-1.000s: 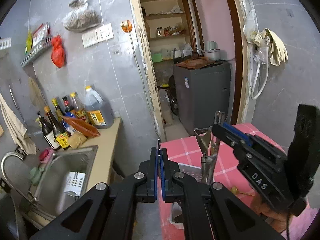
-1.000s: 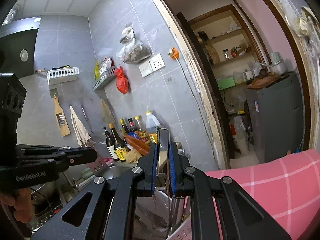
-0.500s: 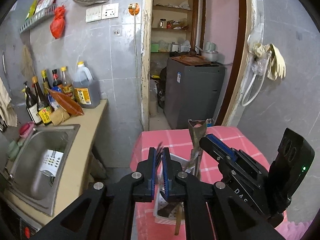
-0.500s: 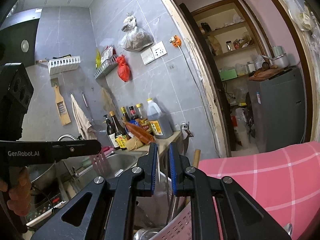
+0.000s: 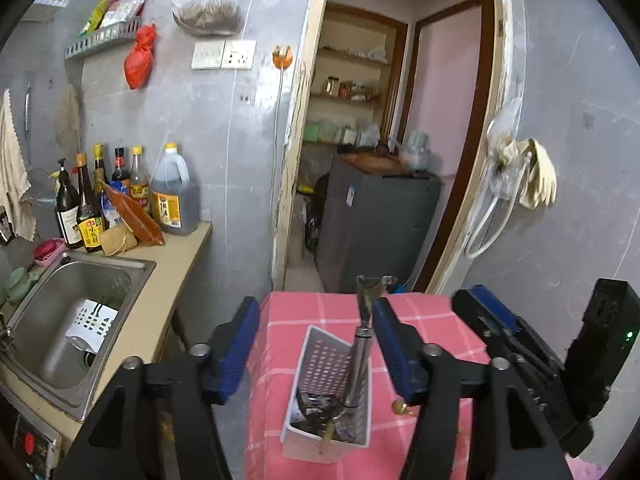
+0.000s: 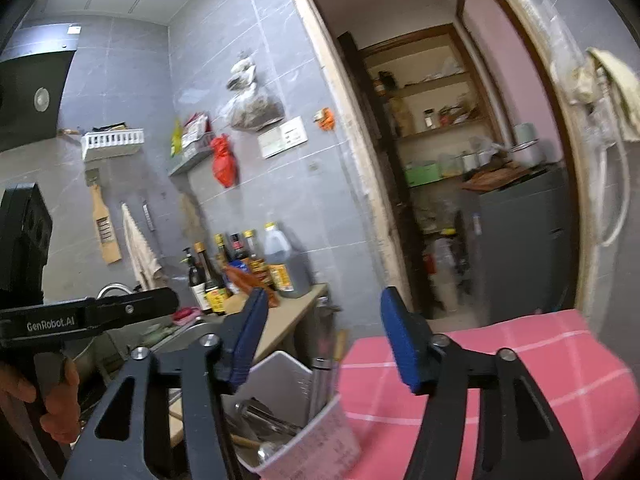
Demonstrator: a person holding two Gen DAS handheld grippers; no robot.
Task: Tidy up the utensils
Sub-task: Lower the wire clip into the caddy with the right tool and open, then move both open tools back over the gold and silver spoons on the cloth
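Note:
A white perforated utensil holder (image 5: 320, 360) stands on the pink checked tablecloth (image 5: 440, 320). A metal peeler (image 5: 362, 344) sticks up from it among several dark utensils. My left gripper (image 5: 316, 344) hovers just above the holder; its jaws are opening and no pad presses on anything. In the right wrist view the same holder (image 6: 288, 376) sits below my right gripper (image 6: 324, 340), whose jaws are also opening with only air between the blue pads (image 6: 400, 344). Each gripper shows in the other's view: the right gripper (image 5: 480, 308) and the left gripper (image 6: 160, 308), gripped by a hand (image 6: 56, 396).
Left of the table, a steel sink (image 5: 80, 300) is set in a beige counter with several sauce bottles (image 5: 120, 200) at the wall. A doorway behind the table opens onto a grey cabinet (image 5: 376, 220) and shelves. Gloves (image 5: 536, 176) hang on the right wall.
Both grippers went from shut to spread wide. The thin utensils pinched between their pads earlier are gone from the jaws. The left view has swung over the holder; the right gripper has risen a little.

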